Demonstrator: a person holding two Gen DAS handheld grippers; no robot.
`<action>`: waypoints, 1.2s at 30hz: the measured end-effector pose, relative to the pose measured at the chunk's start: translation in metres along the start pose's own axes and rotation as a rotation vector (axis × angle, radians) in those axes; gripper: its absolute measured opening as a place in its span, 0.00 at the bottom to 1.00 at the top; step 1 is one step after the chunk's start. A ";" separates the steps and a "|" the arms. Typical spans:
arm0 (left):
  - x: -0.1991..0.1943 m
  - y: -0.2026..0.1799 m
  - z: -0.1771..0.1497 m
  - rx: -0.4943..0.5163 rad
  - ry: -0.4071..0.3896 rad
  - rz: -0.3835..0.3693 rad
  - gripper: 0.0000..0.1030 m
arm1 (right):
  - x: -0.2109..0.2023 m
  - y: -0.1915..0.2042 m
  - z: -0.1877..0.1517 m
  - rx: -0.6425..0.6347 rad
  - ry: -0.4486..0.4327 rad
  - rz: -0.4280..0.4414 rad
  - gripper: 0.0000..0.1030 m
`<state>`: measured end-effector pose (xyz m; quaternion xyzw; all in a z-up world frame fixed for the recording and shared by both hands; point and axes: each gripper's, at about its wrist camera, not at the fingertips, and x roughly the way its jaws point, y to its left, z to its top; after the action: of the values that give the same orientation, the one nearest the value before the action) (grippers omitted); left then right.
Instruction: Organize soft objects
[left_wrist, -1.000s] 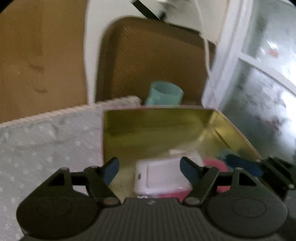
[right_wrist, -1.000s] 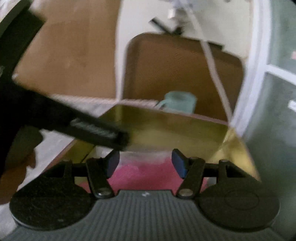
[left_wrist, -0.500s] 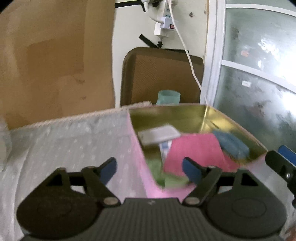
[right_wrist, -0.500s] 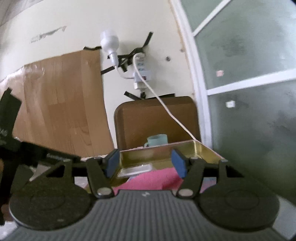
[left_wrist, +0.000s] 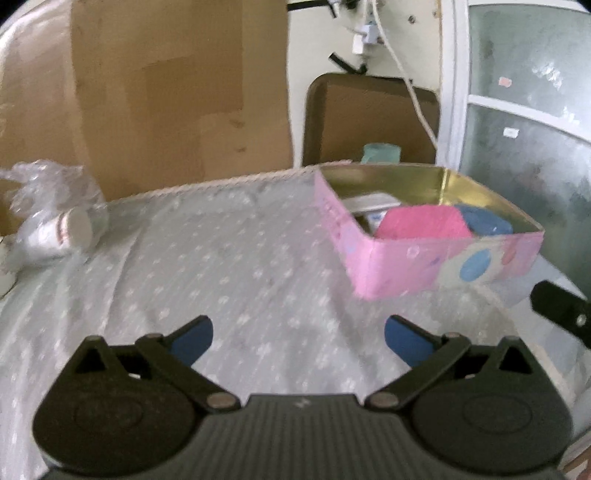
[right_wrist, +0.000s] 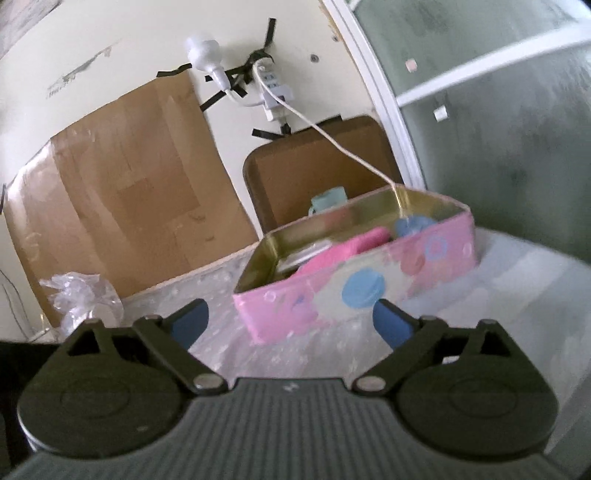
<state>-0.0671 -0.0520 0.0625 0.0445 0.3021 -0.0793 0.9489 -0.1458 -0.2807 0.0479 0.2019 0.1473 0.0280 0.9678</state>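
Note:
A pink tin box (left_wrist: 439, 258) with a gold inside stands on the white dotted cloth (left_wrist: 221, 280) at the far right. In it lie a pink cloth (left_wrist: 421, 221), a blue cloth (left_wrist: 484, 219) and a white packet (left_wrist: 373, 202). My left gripper (left_wrist: 298, 338) is open and empty, above the cloth, left of and nearer than the box. My right gripper (right_wrist: 291, 320) is open and empty, just in front of the box (right_wrist: 354, 291), where the pink cloth (right_wrist: 351, 249) and blue cloth (right_wrist: 412, 225) show over the rim.
A crumpled clear plastic bag with a white bottle (left_wrist: 55, 232) lies at the far left of the cloth. Behind stand a cardboard sheet (left_wrist: 177, 92), a brown chair back (left_wrist: 369, 118) with a teal cup (left_wrist: 380, 152), a hanging white cable (right_wrist: 332, 136) and a glass door (left_wrist: 528, 110).
Both grippers have pulled back and up out of the box. The box now stands apart ahead of them, and the left view has swung left over the cloth.

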 end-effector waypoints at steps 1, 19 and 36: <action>-0.001 0.001 -0.005 -0.002 0.005 0.003 1.00 | -0.001 -0.001 -0.002 0.008 0.008 0.000 0.95; -0.024 0.021 -0.025 -0.077 -0.060 0.109 1.00 | -0.020 0.026 -0.022 -0.043 0.033 0.002 0.97; -0.012 0.019 -0.029 -0.060 0.009 0.162 1.00 | -0.013 0.021 -0.026 -0.040 0.032 -0.026 1.00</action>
<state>-0.0899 -0.0278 0.0469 0.0409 0.3040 0.0071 0.9518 -0.1653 -0.2530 0.0369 0.1802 0.1650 0.0215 0.9695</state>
